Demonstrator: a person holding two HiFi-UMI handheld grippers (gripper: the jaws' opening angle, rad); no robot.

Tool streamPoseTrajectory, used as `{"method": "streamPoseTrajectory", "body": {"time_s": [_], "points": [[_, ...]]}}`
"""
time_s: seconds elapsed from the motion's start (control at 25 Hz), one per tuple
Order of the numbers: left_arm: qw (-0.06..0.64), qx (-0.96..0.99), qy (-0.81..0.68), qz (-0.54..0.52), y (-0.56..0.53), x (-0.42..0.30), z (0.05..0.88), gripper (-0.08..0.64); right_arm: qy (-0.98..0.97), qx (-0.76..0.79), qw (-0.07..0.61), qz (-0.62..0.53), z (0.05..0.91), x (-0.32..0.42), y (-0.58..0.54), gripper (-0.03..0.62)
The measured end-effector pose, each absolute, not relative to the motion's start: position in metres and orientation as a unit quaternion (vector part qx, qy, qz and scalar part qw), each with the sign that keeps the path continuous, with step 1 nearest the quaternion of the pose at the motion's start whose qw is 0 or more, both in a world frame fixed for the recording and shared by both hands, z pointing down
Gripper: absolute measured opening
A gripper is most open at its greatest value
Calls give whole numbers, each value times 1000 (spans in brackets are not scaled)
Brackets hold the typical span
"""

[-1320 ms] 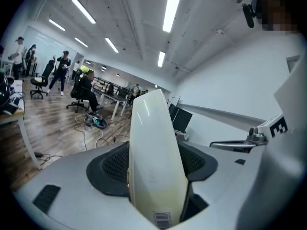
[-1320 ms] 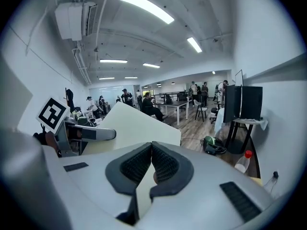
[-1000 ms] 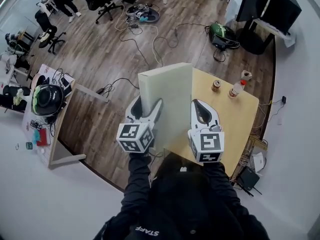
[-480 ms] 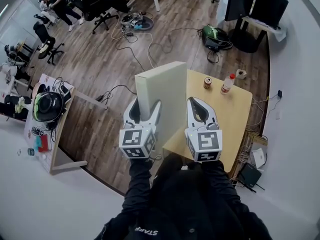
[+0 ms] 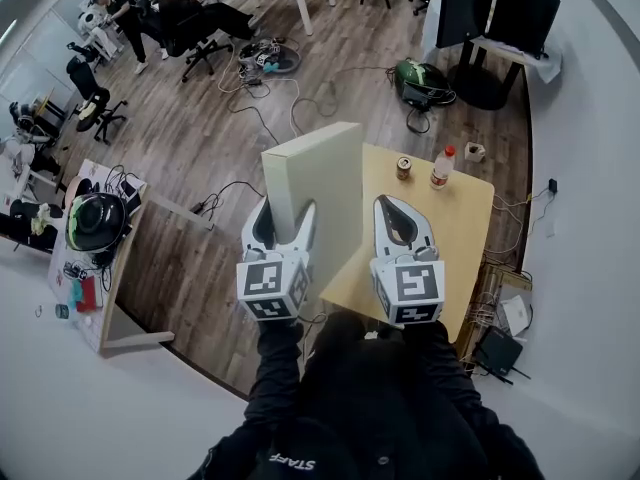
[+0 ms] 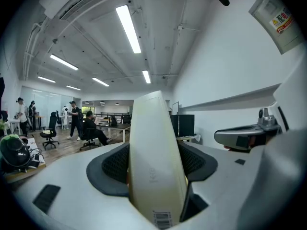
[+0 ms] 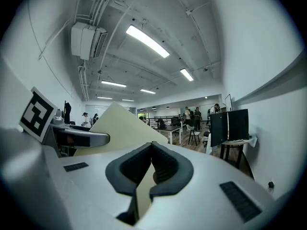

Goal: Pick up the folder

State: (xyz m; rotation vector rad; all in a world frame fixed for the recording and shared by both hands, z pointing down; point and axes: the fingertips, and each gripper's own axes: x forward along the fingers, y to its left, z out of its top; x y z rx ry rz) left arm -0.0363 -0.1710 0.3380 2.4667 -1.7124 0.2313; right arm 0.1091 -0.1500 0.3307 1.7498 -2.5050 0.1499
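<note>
Folder (image 5: 325, 193), cream and thick, is held upright over the left side of the wooden bench (image 5: 455, 223). Left gripper (image 5: 287, 214) fingers clamp its broad spine. Right gripper (image 5: 388, 208) fingers pinch a thin cover edge.

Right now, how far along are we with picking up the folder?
Done: both grips are made. The left hand-held gripper is clamped wide across the thick spine of the folder, and the right hand-held gripper pinches its thin cover edge.
In hand: the folder stands upright between them, apparently clear of the wooden table, though its bottom edge is hidden.
Left: probably only confirming that clearance.
</note>
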Motion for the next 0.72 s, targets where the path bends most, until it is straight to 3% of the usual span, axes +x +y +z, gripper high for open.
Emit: {"method": "streamPoseTrajectory", "body": {"time_s": [0.72], "points": [[47,826,-556,80,-167,-1,328,334,-814,578,34,45,327,140,-145,23]]}}
